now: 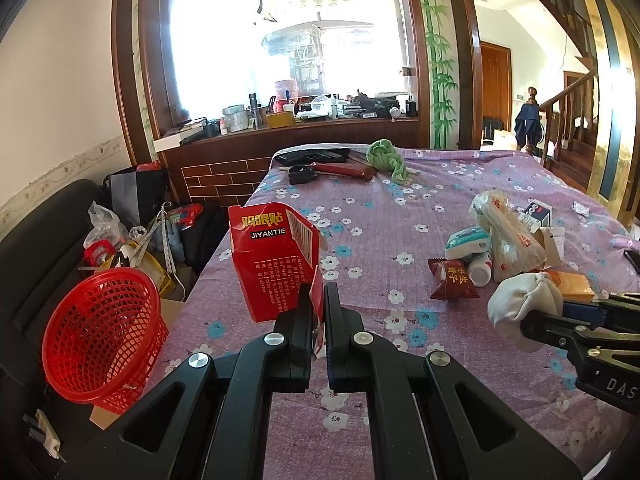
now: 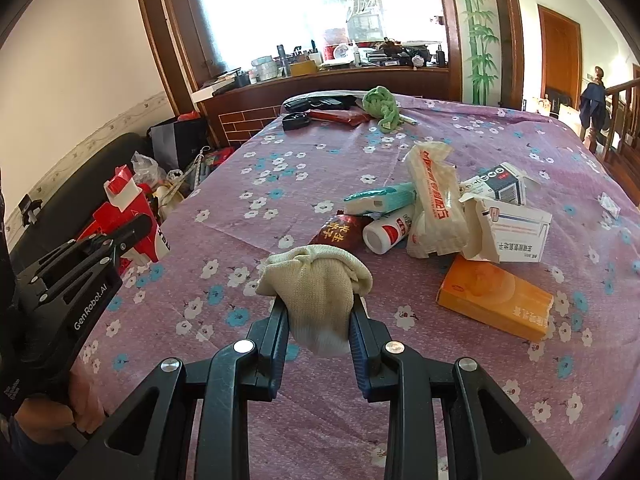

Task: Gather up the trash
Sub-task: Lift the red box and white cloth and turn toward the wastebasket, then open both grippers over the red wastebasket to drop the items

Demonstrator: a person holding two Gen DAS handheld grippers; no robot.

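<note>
The left hand-held gripper [image 1: 318, 300] is clamped on a flap of a torn-open red carton [image 1: 274, 260] (printed JIYANTIE), holding it up over the left edge of the table [image 1: 376, 216], which is covered in a purple flowered cloth. Just left of and below that edge sits a red mesh basket [image 1: 104, 336], tilted with its mouth facing the camera. The right hand-held gripper [image 2: 318, 312] is closed on a bunched cream-white sock [image 2: 316, 292], lifted clear of the cloth as far as the right wrist view lets me judge.

Just beyond the sock lies the heap of trash. An orange box [image 2: 496, 300] lies flat nearest on the right. Behind the sock are a dark red snack packet [image 2: 340, 234] and a small white bottle [image 2: 390, 232] on its side, touching each other. A teal-and-white pack [image 2: 378, 198] lies just past them, and a crumpled clear wrapper with red lettering [image 2: 436, 204] leans over the bottle. To the right, a torn white medicine box [image 2: 508, 232] rests against a smaller black-and-white carton [image 2: 500, 184].

Well apart, at the table's far end, lie a knotted green cloth [image 2: 382, 106], a flat red object [image 2: 340, 116] and some black items [image 2: 320, 102] too small to identify.
</note>
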